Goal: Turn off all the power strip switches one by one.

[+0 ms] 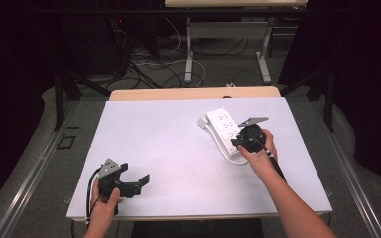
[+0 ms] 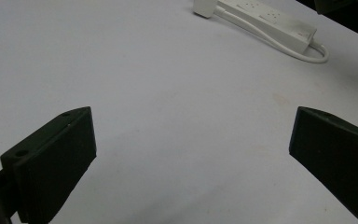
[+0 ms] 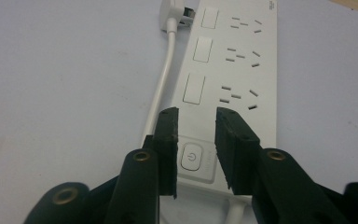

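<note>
Left hand-held gripper [image 1: 138, 181] gapes wide over white table [image 1: 168, 148] (dark room); right hand-held gripper [image 3: 196, 122] narrow.

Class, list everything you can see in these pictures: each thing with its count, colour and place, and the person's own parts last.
power strip: 1, white, right half of the table, lying flat
plug: 1, white, at the strip's far end, joined by a white cord running alongside the strip
table: 1, white top with a wooden far edge
second table: 1, pale top, grey legs, beyond
cables: several, on the floor behind
left hand-held gripper: 1, black, near-left corner, jaws wide open
right hand-held gripper: 1, black, jaws narrowly apart over the strip's power button
</note>
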